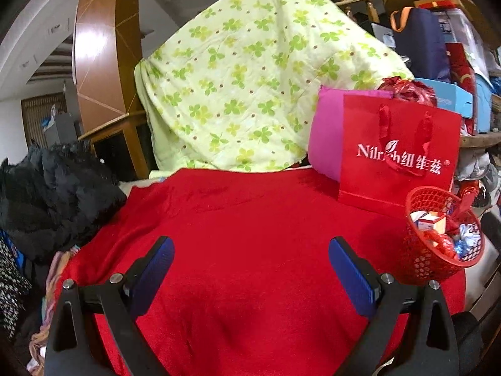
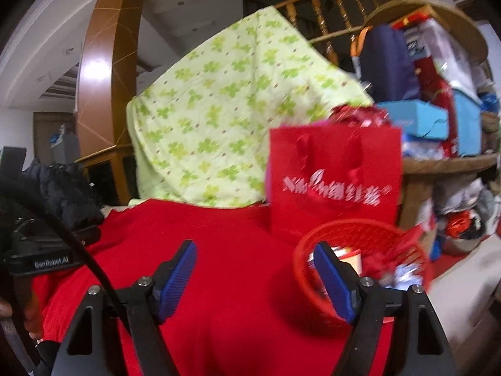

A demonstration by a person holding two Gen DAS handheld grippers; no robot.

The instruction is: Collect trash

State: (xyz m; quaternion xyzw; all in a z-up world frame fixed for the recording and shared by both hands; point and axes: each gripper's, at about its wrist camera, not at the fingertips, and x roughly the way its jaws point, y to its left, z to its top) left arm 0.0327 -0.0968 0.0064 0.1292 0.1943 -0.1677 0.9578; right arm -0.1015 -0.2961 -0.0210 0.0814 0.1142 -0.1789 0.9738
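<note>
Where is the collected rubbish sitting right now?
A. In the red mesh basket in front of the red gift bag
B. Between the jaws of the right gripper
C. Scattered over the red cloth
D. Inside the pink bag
A: the red mesh basket holds small boxes and crumpled wrappers and stands in front of the red gift bag; both grippers are open and hold nothing.

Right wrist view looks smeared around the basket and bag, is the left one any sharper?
Right wrist view: motion blur smears the red mesh basket and the lettering on the red gift bag. Left wrist view: much sharper, the red mesh basket weave and the red gift bag print read clearly. Both views: strong fisheye bending, dark corners, glare on the wooden pillar.
</note>
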